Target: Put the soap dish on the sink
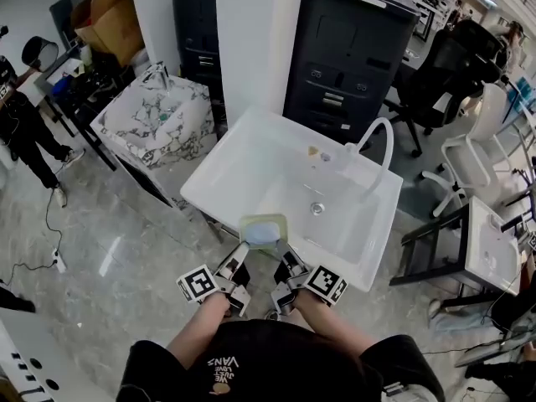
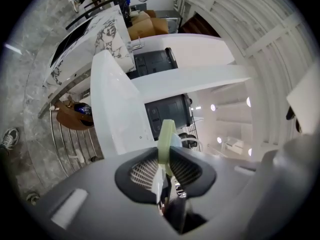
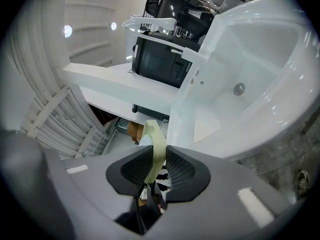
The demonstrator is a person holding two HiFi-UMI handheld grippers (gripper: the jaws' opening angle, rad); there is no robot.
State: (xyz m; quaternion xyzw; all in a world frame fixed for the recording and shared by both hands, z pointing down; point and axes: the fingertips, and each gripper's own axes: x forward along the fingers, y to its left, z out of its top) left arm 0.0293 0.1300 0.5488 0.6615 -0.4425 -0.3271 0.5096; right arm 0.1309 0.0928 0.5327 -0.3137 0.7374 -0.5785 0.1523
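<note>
Slippage seems the risk: left gripper [image 1: 243,251] and right gripper [image 1: 286,255] jaws, nearly closed, pinch only the soap dish [image 1: 262,229] by its thin rim above the sink [image 1: 362,265] near edge.

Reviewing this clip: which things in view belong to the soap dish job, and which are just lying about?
Part of the job:
- soap dish, gripped by the left gripper and the right gripper
- white sink, with the dish at its near rim

Just lying about:
- marble basin
- dark cabinet
- black office chair
- cardboard box
</note>
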